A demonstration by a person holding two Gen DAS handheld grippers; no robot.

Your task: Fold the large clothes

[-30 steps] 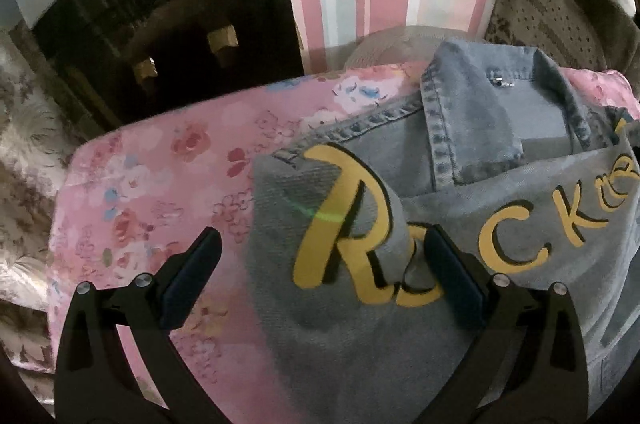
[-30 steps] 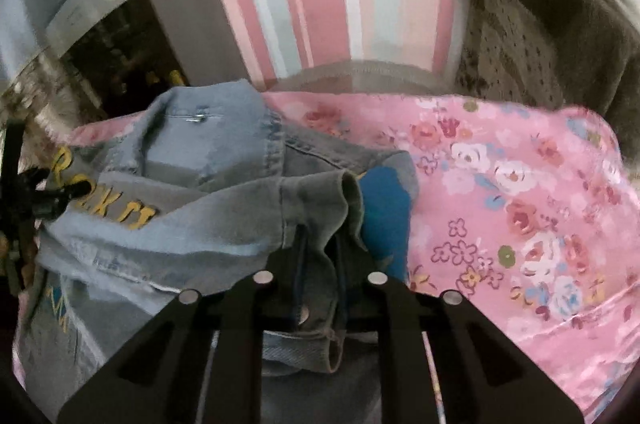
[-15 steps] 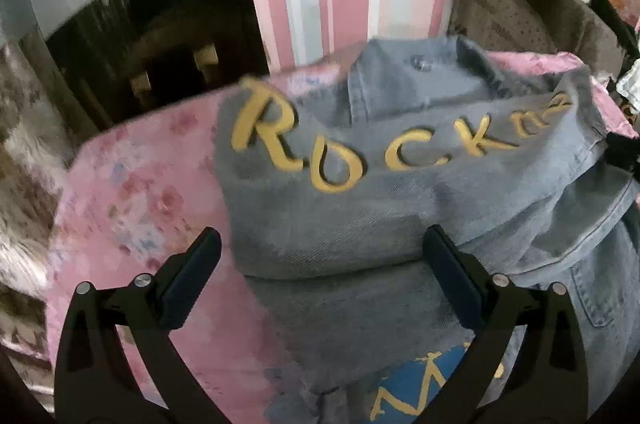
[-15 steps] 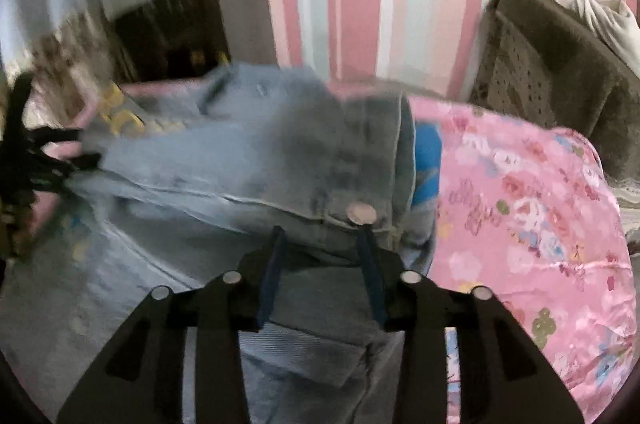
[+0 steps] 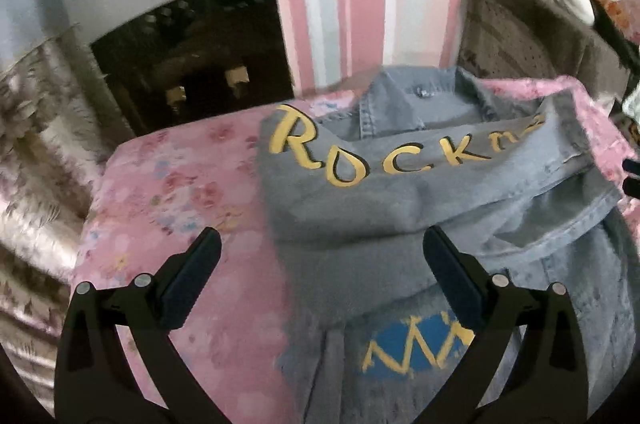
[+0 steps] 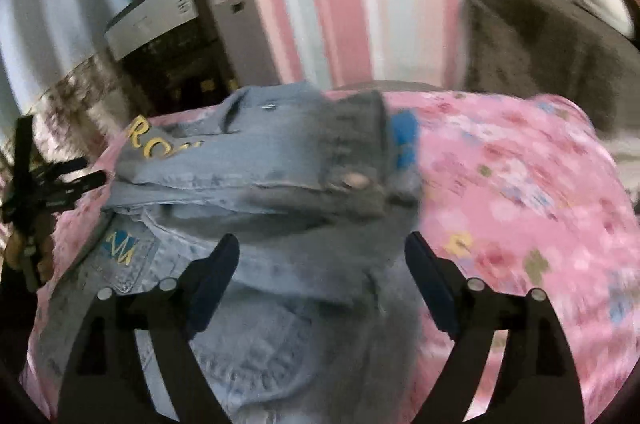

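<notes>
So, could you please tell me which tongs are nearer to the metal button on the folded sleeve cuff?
Right. The right tongs, opening and empty, sit just below the metal button; the left tongs are across the denim jacket.

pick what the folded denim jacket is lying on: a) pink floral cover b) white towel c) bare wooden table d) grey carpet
a, the denim jacket with yellow lettering rests on a pink floral cover that shows on both sides of it across the two wrist views.
</notes>
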